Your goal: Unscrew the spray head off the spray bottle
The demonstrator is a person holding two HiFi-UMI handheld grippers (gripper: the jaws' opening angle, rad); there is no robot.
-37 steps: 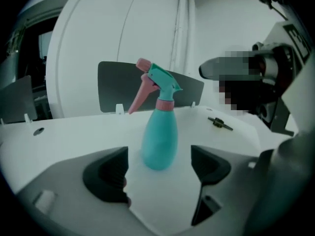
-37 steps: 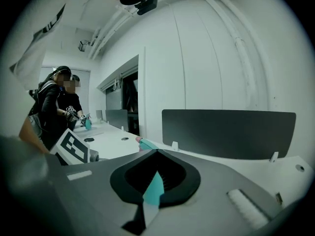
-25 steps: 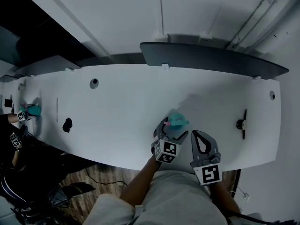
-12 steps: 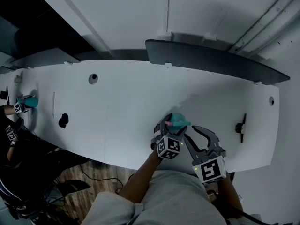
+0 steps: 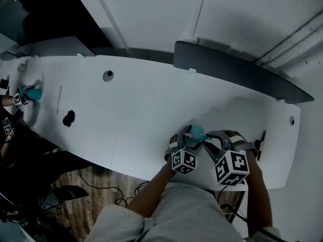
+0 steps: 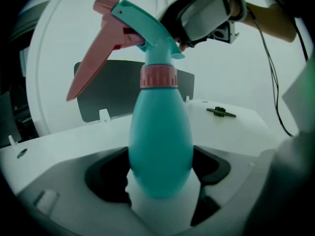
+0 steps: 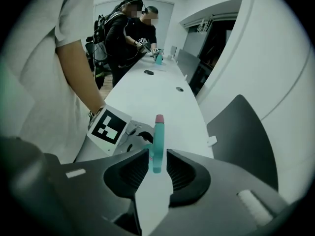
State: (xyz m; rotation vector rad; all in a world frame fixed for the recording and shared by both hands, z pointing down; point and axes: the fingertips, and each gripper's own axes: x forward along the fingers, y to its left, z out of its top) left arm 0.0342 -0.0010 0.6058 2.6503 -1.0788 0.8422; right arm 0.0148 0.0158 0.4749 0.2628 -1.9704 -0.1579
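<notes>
The head view takes in the whole white table [image 5: 151, 105]: the spray bottle [image 5: 196, 133] stands near its front edge, with the left gripper [image 5: 185, 142] and the right gripper [image 5: 217, 139] close on either side of it. Only this view shows two round holes [image 5: 108, 75] in the tabletop and a small black lump [image 5: 69, 118] well off to the left.

The left gripper view alone shows the bottle's full shape. It has a teal body, a pink collar [image 6: 158, 76], and a teal spray head [image 6: 147, 26] with a pink trigger [image 6: 91, 63], and the head sits on the bottle. This gripper's jaws stand wide and are clamped on the bottle's body low down, holding it upright. The right gripper hangs just behind the head.

The right gripper view looks down along the head, seen edge-on, in the gap between its jaws. Those jaws are partly apart and have just been opening. A sliver of space shows on one side of the head, and I cannot tell whether the other pad touches it. Only this view shows two people [image 7: 118, 38] at the far end of the table.

There are two spray bottles, this one and a second [image 7: 158, 58] at the far end. There is also one dark panel [image 5: 237, 69] behind the table and one small black fitting [image 6: 220, 112] on the tabletop to the right.
</notes>
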